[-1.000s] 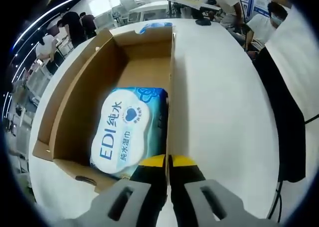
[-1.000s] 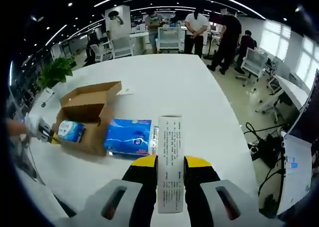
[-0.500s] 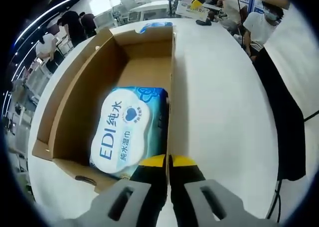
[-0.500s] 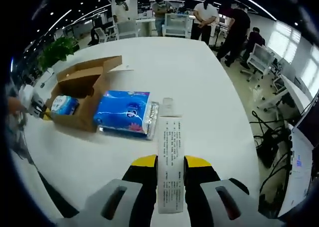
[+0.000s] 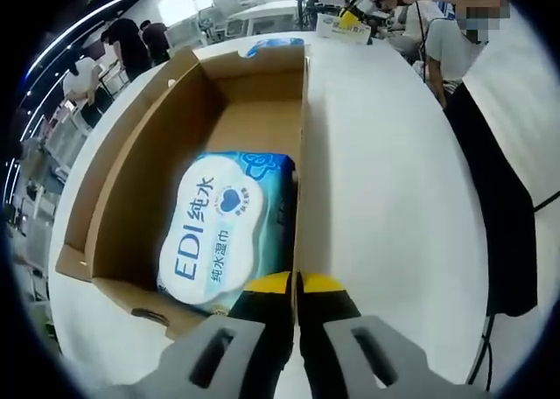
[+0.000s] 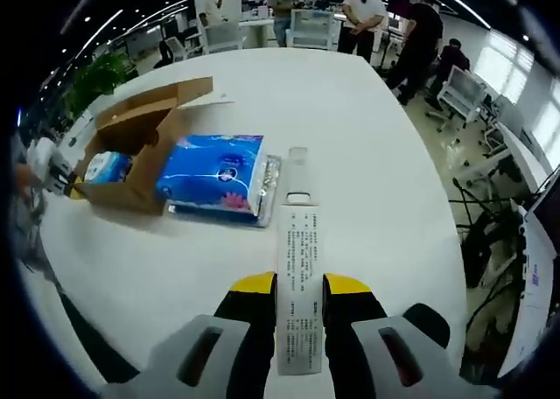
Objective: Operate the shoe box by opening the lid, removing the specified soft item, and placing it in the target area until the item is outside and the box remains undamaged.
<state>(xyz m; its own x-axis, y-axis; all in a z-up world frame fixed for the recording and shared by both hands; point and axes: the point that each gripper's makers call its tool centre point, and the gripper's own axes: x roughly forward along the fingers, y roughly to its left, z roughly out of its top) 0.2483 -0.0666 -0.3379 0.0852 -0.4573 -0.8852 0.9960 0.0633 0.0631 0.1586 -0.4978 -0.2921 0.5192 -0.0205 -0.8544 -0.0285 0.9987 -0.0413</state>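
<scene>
- Left gripper view: the left gripper (image 5: 295, 287) rises from the bottom centre of the frame, its yellow-tipped fingers (image 5: 271, 285) pinched together on the thin right-hand wall of the open cardboard shoe box (image 5: 157, 132).
- The box runs from lower left up to the top centre, lying on the white tabletop (image 5: 385, 198), and its inside is open to the camera.
- A soft pack of wet wipes (image 5: 223, 228), white and blue with "EDI" printed on it, lies flat on the box floor in the near half, just left of the clamped wall.
- At the top right of the frame, the right gripper's yellow tip (image 5: 352, 17) shows above a white sheet, far up the tabletop.
- Right gripper view: the right gripper (image 6: 299, 287) rises from the bottom centre, its fingers (image 6: 255, 287) closed on a long white printed slip (image 6: 299, 276) that stands between them.
- In the upper left lies the shoe box (image 6: 140, 150) with its lid flap raised, the wipes pack (image 6: 109, 164) inside at its left end.
- A blue plastic-wrapped pack (image 6: 214, 176) lies on the tabletop (image 6: 350, 136) touching the box's right side.
- At the far left edge the left gripper (image 6: 70, 182) meets the box's left end.
- People stand at the top of the frame, beyond the tabletop.
</scene>
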